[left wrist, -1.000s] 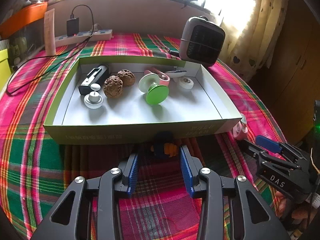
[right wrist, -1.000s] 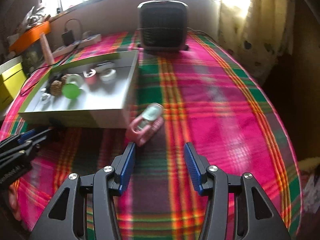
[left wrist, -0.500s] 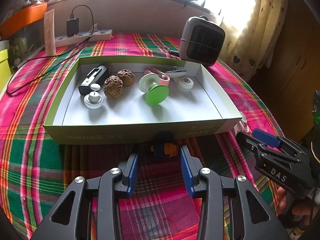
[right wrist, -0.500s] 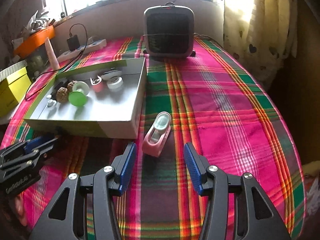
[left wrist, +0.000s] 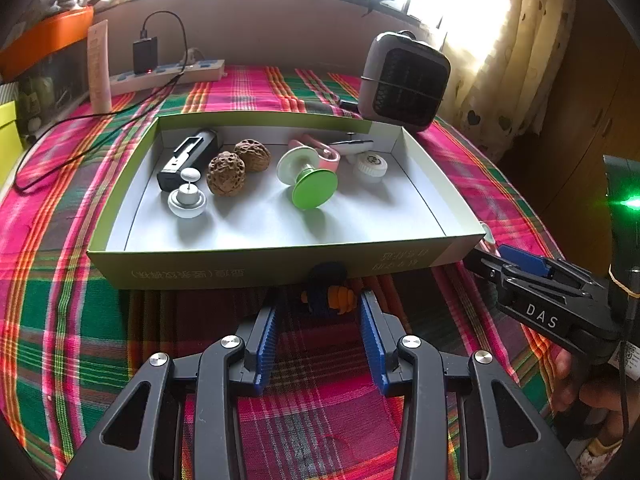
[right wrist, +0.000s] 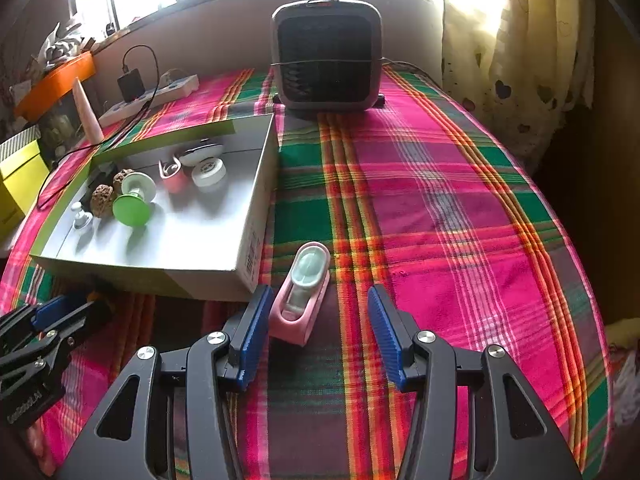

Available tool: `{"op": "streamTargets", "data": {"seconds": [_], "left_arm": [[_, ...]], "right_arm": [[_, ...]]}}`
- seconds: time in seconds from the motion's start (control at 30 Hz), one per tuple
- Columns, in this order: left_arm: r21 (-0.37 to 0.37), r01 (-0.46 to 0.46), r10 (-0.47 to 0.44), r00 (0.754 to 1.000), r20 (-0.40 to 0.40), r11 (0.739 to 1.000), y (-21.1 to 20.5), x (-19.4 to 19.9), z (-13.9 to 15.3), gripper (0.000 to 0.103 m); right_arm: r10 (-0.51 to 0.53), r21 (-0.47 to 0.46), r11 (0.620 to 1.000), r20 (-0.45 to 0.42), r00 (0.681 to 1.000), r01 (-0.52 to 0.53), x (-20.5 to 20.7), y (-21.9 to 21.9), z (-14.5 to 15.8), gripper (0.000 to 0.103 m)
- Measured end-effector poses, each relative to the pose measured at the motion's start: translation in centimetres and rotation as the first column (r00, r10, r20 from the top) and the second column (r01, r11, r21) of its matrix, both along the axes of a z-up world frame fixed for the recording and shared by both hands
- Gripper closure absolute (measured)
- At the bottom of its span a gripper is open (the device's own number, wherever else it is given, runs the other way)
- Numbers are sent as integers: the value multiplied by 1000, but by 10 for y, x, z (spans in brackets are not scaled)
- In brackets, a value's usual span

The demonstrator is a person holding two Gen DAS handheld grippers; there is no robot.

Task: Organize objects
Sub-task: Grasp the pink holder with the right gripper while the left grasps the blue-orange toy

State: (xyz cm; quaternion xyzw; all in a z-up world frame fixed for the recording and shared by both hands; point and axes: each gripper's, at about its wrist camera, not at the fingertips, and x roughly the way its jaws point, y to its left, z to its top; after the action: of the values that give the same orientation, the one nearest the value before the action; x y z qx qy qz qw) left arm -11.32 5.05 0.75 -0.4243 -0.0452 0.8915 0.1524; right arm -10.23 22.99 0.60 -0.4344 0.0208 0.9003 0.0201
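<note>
**Right wrist view: pink holder lined up for a pick beside the box**

Right wrist view shows the right gripper (right wrist: 314,330) low over the plaid tablecloth (right wrist: 440,208) with its blue pads spread wide and nothing held. The pink holder (right wrist: 301,301), with a pale mint piece seated in it, lies between the fingertips but off centre: its near end is just beside the left pad (right wrist: 251,336), perhaps touching it, while the right pad stands apart. A good grasp, as I judge it, needs the gripper shifted a little to its own left so both pads meet the long pink sides together; closing as it stands would likely push the holder sideways or twist it. The box corner sits close, so the lift should go straight up before crossing the wall.

Left wrist view shows the left gripper (left wrist: 320,332) likewise spread and empty, with a small dark blue and orange object (left wrist: 330,294) lying just past its fingertips, against the front wall of the box (left wrist: 248,270).

Farther on, inside the box, lie a green-and-white spool (left wrist: 308,178), two walnuts (left wrist: 238,164), a black device (left wrist: 188,158), a small white knob (left wrist: 187,196) and a white disc (left wrist: 371,166). Beyond the box stand a grey heater (right wrist: 326,54) and a power strip (left wrist: 168,76).
</note>
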Motion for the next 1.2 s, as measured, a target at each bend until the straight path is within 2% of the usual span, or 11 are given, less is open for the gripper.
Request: {"op": "streamTargets", "data": {"seconds": [0.07,0.2,0.33,0.57,1.2], "left_arm": [[-1,0,0,1000,0,1000,0,0,0,67],[-1,-5,5,1000,1,1000,-1,0,0,70],[-6,-8,8,1000,1,1000,-1,0,0,76],[-12,-14,14,1000,-1,1000,-1,0,0,78],[-39,-30,30,999,-22,999,-4,13,7,78]], "right_arm": [[1,2,1000,0,1000,-1,-1,-1,0,53],[-9,-2,1000,-4,1000,9,0,1,1,63],[-6,-1,1000,-5,1000,6,0,3,1,69],[4,-8,1000,-9,1000,-4,2,4,1,84],[14,-33,999,-39,999,-15,19,3,11,85]]}}
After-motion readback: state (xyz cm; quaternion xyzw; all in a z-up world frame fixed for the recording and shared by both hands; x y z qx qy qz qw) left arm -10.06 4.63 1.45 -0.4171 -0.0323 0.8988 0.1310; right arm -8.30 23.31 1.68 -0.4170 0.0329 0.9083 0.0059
